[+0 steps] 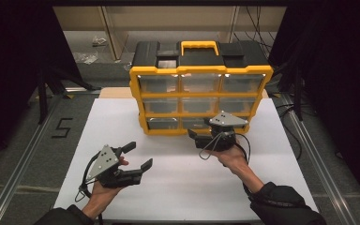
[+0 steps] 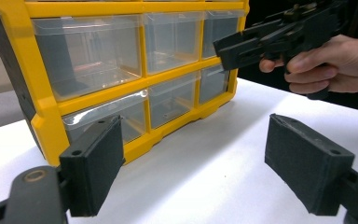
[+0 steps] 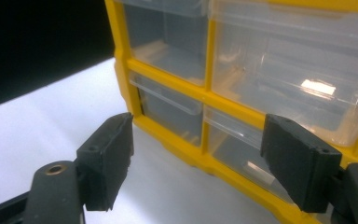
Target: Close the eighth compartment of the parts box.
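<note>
Just ahead of the right gripper [image 1: 193, 136] stands the yellow drawer organizer [image 1: 199, 96], its bottom row of clear drawers [image 3: 168, 109] closest to the jaws. Those jaws stand wide apart with nothing between them, and the pads touch no drawer front. The step in hand looks like work on the bottom row: the gripper is poised before it, either lining up on a drawer lip or coming off one; which, I cannot tell. A next grasp would call for bringing the open jaws squarely onto a drawer's narrow top lip [image 3: 165, 93] and closing gently, since the clear plastic is thin and slick.

To the left of that gripper the left gripper [image 1: 138, 157] rests low over the white table sheet [image 1: 178, 187], jaws also spread and empty, well apart from the organizer. Open sheet lies behind and beside both grippers, so a drawer has room to slide out; the yellow frame rails [image 3: 205, 98] between drawers are the edges to avoid.
</note>
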